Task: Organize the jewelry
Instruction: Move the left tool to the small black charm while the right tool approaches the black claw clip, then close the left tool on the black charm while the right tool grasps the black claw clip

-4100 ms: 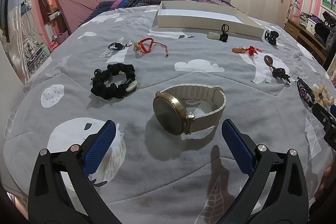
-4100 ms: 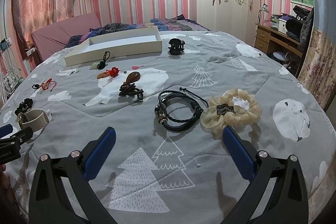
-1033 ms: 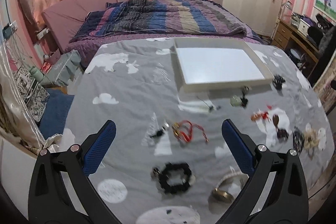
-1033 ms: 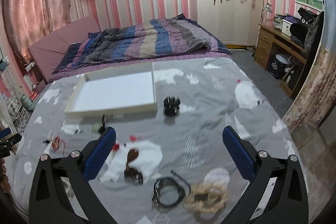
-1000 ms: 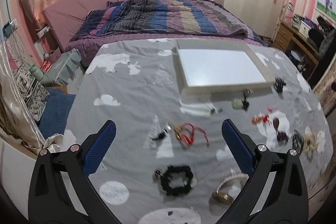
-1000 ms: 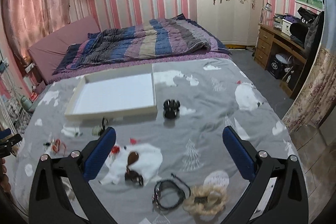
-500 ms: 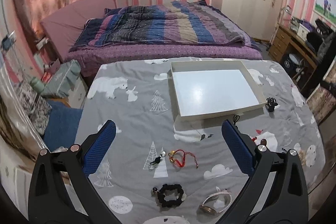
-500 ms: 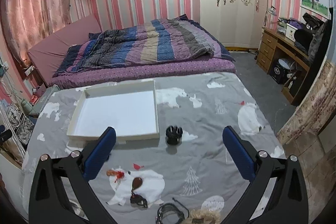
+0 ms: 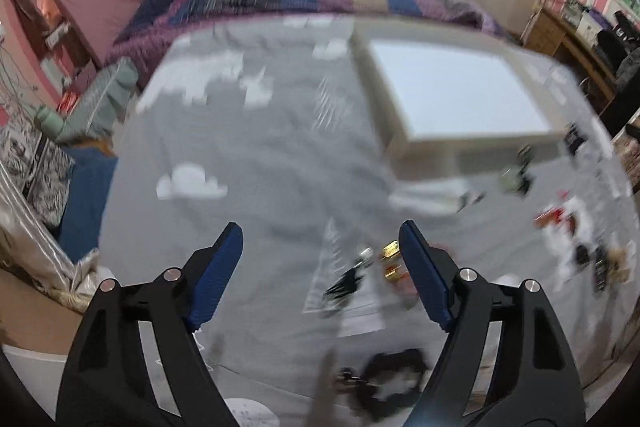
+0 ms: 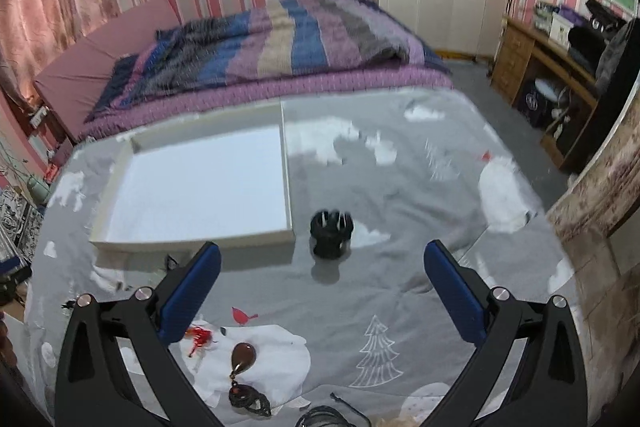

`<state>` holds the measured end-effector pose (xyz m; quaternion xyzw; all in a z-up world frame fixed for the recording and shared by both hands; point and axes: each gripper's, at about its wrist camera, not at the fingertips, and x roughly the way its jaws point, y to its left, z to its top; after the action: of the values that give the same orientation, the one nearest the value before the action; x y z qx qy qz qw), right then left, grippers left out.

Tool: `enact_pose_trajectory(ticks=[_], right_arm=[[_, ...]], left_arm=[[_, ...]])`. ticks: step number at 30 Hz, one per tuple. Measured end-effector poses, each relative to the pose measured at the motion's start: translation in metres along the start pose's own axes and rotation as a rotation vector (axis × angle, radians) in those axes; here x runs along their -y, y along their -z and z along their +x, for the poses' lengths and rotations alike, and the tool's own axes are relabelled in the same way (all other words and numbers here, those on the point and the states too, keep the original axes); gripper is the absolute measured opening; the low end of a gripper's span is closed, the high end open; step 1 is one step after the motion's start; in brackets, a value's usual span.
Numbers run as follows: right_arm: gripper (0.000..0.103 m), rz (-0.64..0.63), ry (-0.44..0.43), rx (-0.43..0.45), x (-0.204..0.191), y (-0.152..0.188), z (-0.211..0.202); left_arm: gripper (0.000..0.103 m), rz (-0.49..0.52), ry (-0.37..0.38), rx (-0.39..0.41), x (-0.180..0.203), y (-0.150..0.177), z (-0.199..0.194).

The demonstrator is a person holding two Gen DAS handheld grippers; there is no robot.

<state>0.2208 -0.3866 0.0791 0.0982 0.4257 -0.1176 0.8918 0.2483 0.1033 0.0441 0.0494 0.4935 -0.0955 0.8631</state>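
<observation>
tray [image 10: 192, 243] long axis runs away frm cam | L tongs [image 9: 320, 247] narrowing, empty | R tongs [image 10: 322, 267] spread, empty

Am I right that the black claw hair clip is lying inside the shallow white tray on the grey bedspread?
Not quite: the black claw hair clip lies on the grey bedspread beside the shallow white tray, just off its near right corner. The right wrist view shows this.

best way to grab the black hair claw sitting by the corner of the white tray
Judging from the right wrist view, the black hair claw stands free on the grey cloth, off the white tray. Come down from above with the right gripper, open, and pinch across its rounded body, not the thin teeth.
</observation>
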Motion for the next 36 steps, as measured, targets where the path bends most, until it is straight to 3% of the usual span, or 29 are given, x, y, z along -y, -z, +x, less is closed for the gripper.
enact_pose_trajectory(ticks=[5, 10, 12, 17, 23, 25, 27, 34, 36], right_arm=[[0.101, -0.016, 0.031, -0.048, -0.006, 0.005, 0.029], [0.101, -0.038, 0.046, -0.074, -0.011, 0.005, 0.048], [0.101, -0.040, 0.048, -0.085, -0.010, 0.006, 0.054], [0.100, -0.038, 0.050, -0.106, -0.007, 0.006, 0.070], [0.097, -0.048, 0.050, -0.117, -0.007, 0.005, 0.079], [0.097, -0.053, 0.053, -0.120, -0.008, 0.005, 0.083], [0.093, -0.053, 0.050, -0.133, -0.007, 0.004, 0.091], [0.078, -0.050, 0.038, -0.180, -0.003, 0.002, 0.120], [0.069, -0.041, 0.029, -0.183, 0.000, 0.001, 0.126]], left_arm=[[0.070, -0.004, 0.030, -0.070, -0.010, 0.017, 0.032], [0.070, 0.068, 0.041, -0.058, 0.002, 0.024, 0.037], [0.065, 0.094, 0.040, -0.058, 0.008, 0.026, 0.037], [0.041, 0.126, 0.048, -0.093, 0.016, 0.027, 0.050], [0.036, 0.115, 0.054, -0.087, 0.015, 0.026, 0.054], [0.020, 0.112, 0.043, -0.087, 0.014, 0.026, 0.054], [0.010, 0.097, 0.060, -0.100, 0.013, 0.026, 0.052], [0.009, 0.064, 0.048, -0.112, 0.012, 0.028, 0.050], [0.009, 0.055, 0.047, -0.116, 0.012, 0.027, 0.051]])
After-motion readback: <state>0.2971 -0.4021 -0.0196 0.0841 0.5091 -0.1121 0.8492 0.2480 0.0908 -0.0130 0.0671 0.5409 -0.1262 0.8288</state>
